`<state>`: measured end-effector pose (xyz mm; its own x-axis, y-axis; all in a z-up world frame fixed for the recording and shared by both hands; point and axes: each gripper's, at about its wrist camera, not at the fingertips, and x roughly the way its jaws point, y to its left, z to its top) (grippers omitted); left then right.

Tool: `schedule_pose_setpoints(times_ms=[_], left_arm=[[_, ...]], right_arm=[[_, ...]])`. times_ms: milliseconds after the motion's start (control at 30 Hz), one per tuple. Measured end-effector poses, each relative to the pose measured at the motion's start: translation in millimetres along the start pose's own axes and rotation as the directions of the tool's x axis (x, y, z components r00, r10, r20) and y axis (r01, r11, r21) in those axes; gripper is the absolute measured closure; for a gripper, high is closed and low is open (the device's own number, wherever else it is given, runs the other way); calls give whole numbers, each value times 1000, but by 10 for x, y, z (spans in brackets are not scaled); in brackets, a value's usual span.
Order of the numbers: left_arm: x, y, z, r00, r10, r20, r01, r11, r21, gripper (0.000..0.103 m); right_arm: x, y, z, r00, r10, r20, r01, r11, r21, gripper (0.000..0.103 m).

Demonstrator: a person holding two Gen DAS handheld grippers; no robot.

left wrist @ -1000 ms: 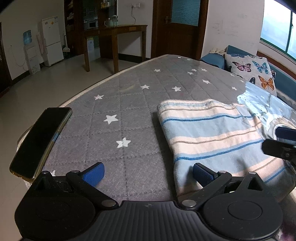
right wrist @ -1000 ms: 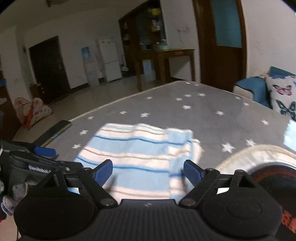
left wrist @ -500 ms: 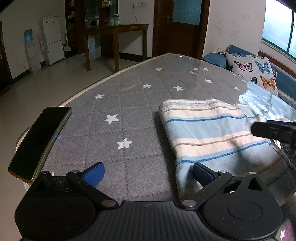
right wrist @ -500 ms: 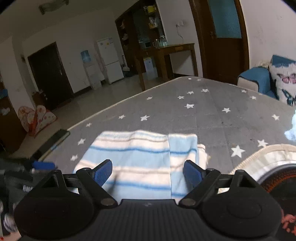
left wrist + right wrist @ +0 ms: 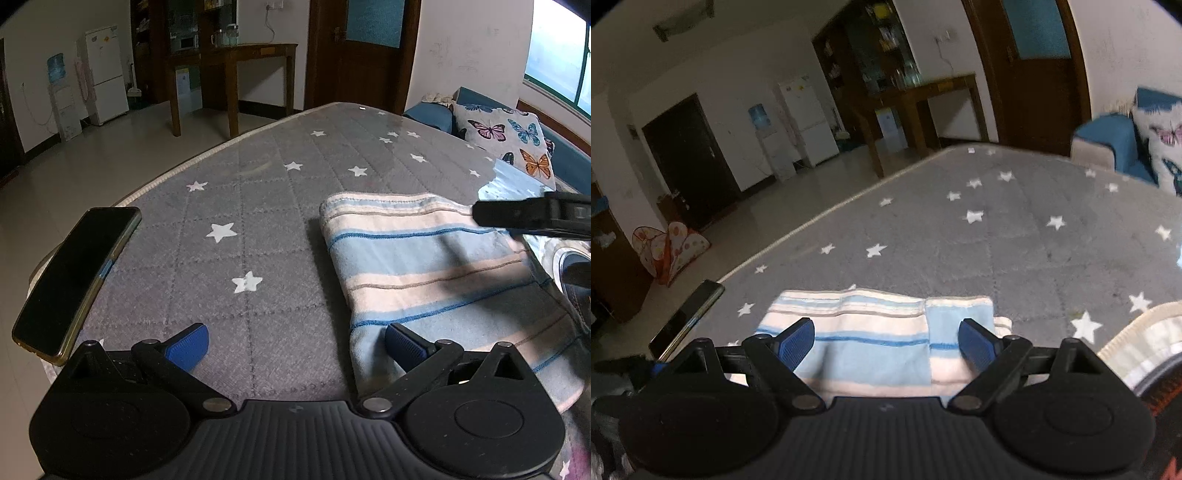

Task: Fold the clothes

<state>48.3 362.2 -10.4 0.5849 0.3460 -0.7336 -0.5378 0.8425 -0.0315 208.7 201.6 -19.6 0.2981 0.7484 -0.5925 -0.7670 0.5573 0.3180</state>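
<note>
On the grey quilted, star-printed mattress (image 5: 280,206) a folded, soft terry striped garment (image 5: 436,273) lies flat, a rough rectangle with blue and cream bands running along its length toward both grippers, the left gripper (image 5: 293,341) and right gripper (image 5: 886,341) poised with jaws wide, empty, beside a glossy black phone (image 5: 74,277).

Both tongs, left tongs (image 5: 293,341) and right tongs (image 5: 886,341): black ribbed body, round pivot discs, silver screws, ridged blue pads (image 5: 188,345).
</note>
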Motion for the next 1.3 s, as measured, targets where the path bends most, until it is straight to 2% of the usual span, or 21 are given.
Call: schedule_pose_setpoints(times_ms=[100,200,267,367,667,900,1300], left_arm=[[1,-11,7,1000,4,1,-4,1000,8,0],[-12,-15,7,1000,7,3,-7,1000,13,0],[-27,-17,4,1000,9,4,-9,1000,13,0],[-55,-35,-16,1000,6,4,-6,1000,18,0],[-214,-46,-109,1000,-3,14,3,1000,27,0],[-331,-69,-215,1000,0,18,-1,999,34,0],[-605,-190,-445,999,-5,45,2,998,65,0]], right_arm=[[113,-93,34,998,-51,-34,52,998,31,15],[2,-114,34,999,-35,-18,36,999,38,14],[-93,-67,11,999,-47,-8,47,999,-9,14],[-231,73,-59,995,-97,21,99,989,-106,7],[-596,389,-428,988,-140,71,152,968,-199,0],[-863,483,-683,982,-179,67,189,967,-174,0],[-1066,611,-1041,977,-208,42,212,969,-130,0]])
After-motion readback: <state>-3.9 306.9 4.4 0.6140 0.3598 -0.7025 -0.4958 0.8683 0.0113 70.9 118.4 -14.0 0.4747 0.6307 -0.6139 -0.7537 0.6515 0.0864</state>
